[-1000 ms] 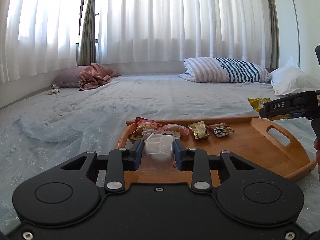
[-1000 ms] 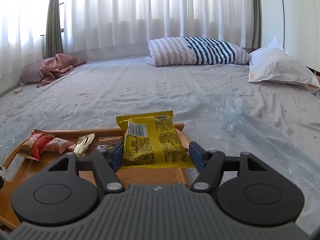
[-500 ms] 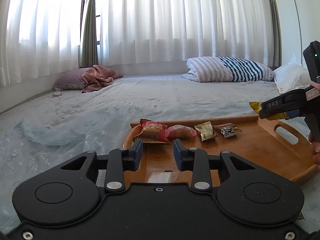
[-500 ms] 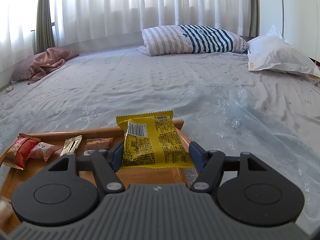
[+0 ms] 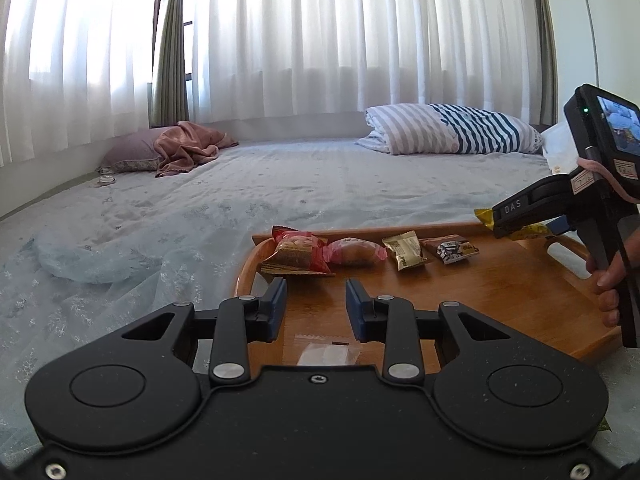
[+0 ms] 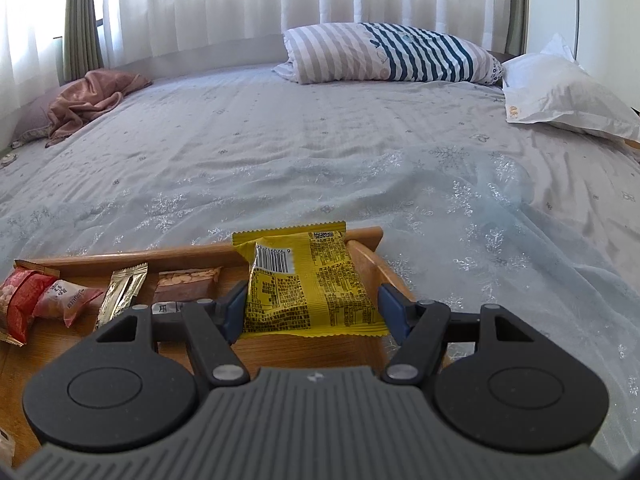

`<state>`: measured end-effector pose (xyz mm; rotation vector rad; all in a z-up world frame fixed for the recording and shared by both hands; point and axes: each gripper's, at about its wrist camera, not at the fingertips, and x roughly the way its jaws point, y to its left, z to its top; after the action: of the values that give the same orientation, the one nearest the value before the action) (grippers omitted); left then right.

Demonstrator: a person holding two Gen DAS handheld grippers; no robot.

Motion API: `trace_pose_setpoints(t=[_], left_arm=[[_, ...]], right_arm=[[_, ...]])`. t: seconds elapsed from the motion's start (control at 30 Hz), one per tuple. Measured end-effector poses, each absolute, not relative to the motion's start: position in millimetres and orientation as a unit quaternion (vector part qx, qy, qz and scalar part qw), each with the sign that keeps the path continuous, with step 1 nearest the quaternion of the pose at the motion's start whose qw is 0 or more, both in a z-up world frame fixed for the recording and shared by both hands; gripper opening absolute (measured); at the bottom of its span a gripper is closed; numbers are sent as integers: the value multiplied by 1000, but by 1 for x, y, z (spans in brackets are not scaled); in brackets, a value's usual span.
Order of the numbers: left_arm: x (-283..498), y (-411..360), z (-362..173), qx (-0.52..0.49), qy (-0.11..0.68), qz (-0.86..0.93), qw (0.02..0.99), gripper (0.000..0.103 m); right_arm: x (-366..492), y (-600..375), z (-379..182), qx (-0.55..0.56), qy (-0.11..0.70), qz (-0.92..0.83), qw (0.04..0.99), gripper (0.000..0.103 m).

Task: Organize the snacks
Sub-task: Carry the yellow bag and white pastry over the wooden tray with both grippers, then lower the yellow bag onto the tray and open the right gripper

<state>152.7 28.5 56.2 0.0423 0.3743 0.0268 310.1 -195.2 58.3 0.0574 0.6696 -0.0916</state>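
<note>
A wooden tray (image 5: 500, 292) lies on the bed. Along its far edge sit a red packet (image 5: 296, 252), a pink packet (image 5: 354, 252), a gold packet (image 5: 404, 250) and a brown packet (image 5: 450, 249). My left gripper (image 5: 315, 286) hovers over the tray's near left part, its jaws apart with nothing between them. Just below it, flat on the tray, lies a clear white packet (image 5: 326, 354). My right gripper (image 6: 312, 292) is shut on a yellow snack packet (image 6: 308, 280) and holds it over the tray's right end (image 6: 376, 264).
The tray rests on a pale blue bedspread (image 6: 320, 152). A striped pillow (image 5: 448, 136) and a white pillow (image 6: 560, 96) lie at the far side, a pink blanket (image 5: 184, 150) at the far left. A person's hand (image 5: 608, 280) grips the right tool's handle.
The clear white packet has left my left gripper's jaws and now lies on the tray beneath them. My right gripper has carried the yellow packet further over the tray's right end.
</note>
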Motion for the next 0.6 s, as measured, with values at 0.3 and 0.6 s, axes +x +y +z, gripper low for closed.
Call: trace_pose_setpoints(t=[0.3,0.6], left_arm=[[152,27,51,20,197,11,980,31],[154,30,46,23,226,-2,974,32]], right_arm=[[320,-179,56,2,346,-44,937,71],[328,-178,51,4,379,-29,925,80]])
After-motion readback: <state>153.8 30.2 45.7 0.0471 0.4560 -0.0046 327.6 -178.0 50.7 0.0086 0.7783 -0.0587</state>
